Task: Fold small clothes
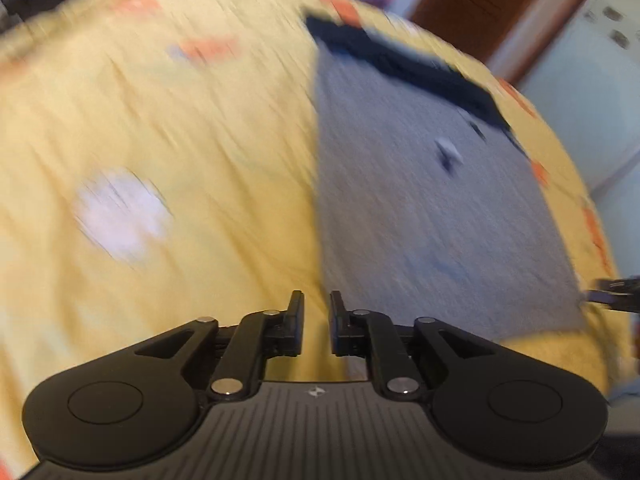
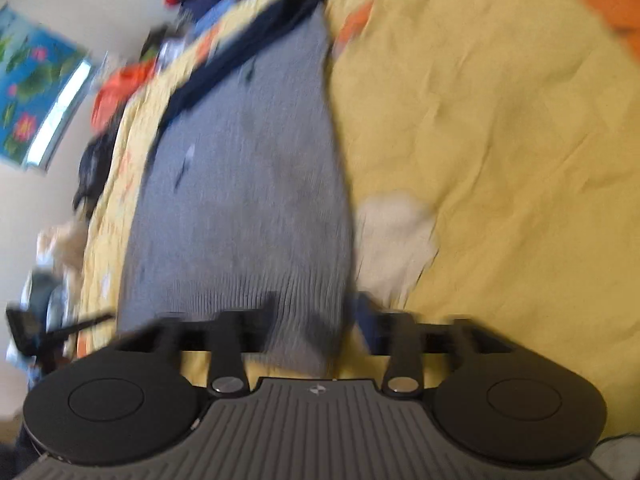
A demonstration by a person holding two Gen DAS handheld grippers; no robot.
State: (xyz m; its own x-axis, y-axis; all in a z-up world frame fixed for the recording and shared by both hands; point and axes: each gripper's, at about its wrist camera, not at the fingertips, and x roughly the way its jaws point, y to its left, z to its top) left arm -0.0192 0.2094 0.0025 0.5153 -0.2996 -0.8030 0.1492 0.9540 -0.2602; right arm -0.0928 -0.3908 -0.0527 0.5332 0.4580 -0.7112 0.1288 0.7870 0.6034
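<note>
A grey knitted garment (image 1: pixel 432 216) with a dark navy band (image 1: pixel 404 68) at its far end lies flat on a yellow bedsheet (image 1: pixel 160 120). My left gripper (image 1: pixel 317 320) is open with a narrow gap, empty, hovering over the garment's near left edge. In the right wrist view the garment (image 2: pixel 240 200) stretches away from the gripper. My right gripper (image 2: pixel 316 320) is open wide, its fingers (image 2: pixel 268 320) on either side of the garment's ribbed near hem. Both views are motion blurred. The right gripper's tip shows in the left wrist view (image 1: pixel 612 294) at the garment's right corner.
The sheet has orange patches (image 1: pixel 208 48) and a white patch (image 1: pixel 120 216). A pile of coloured clothes (image 2: pixel 120 80) lies along the bed's far edge. A brown door (image 1: pixel 488 4) and a white wall stand beyond the bed.
</note>
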